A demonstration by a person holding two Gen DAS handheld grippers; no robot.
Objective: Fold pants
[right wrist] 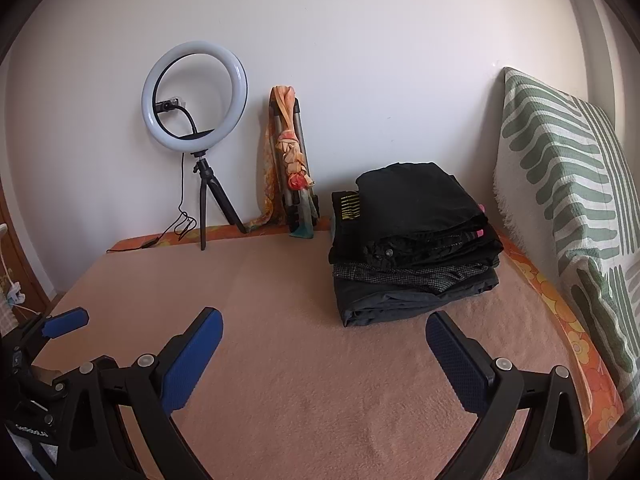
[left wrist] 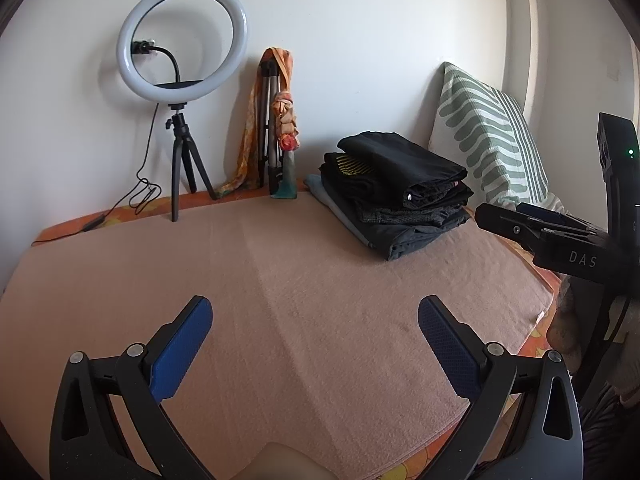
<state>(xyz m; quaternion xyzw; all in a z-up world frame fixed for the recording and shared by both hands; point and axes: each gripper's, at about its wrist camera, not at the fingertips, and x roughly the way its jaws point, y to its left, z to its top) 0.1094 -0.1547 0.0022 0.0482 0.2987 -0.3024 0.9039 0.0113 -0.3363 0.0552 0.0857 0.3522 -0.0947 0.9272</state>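
A stack of folded dark pants (left wrist: 400, 192) lies at the far right of the bed, on a peach blanket (left wrist: 280, 280); it also shows in the right wrist view (right wrist: 412, 240). My left gripper (left wrist: 315, 312) is open and empty, held over the bare blanket, well short of the stack. My right gripper (right wrist: 324, 324) is open and empty, its right finger just in front of the stack. The right gripper shows from the side in the left wrist view (left wrist: 552, 236), and the left gripper's finger shows at the left edge of the right wrist view (right wrist: 64, 322).
A ring light on a small tripod (left wrist: 182, 92) stands at the back left with its cable trailing. A folded tripod draped with an orange scarf (left wrist: 276, 128) leans on the wall. A green-striped pillow (left wrist: 488, 136) stands behind the stack. The bed's orange floral edge (right wrist: 560, 320) runs along the right.
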